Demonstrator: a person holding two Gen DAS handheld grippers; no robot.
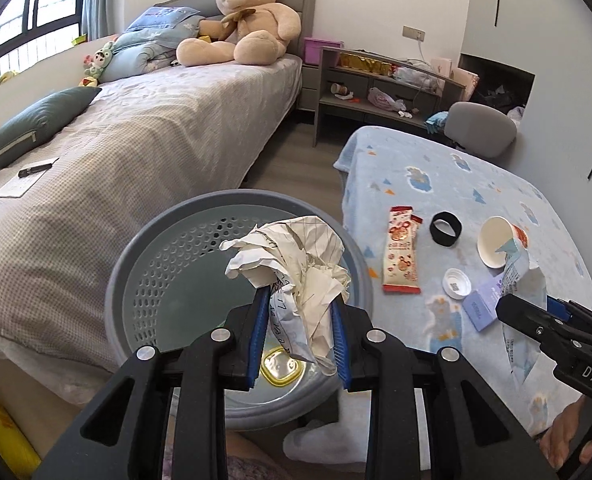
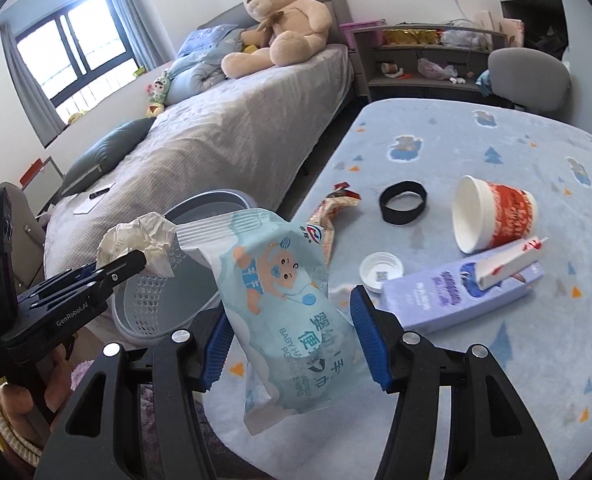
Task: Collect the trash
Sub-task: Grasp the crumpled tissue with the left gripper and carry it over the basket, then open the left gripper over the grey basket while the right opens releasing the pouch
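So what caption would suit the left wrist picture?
Left gripper holds crumpled paper above the grey bin, with more trash waiting on the blue blanket.

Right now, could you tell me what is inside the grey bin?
In the grey bin, one yellow-rimmed clear lid lies on the bottom. The crumpled paper in the left gripper hangs above it, hiding part of the bin's floor.

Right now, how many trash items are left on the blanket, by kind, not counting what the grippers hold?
Snack wrapper: 1
Black band: 1
Paper cup: 1
White cap: 1
Purple box: 1
Total: 5
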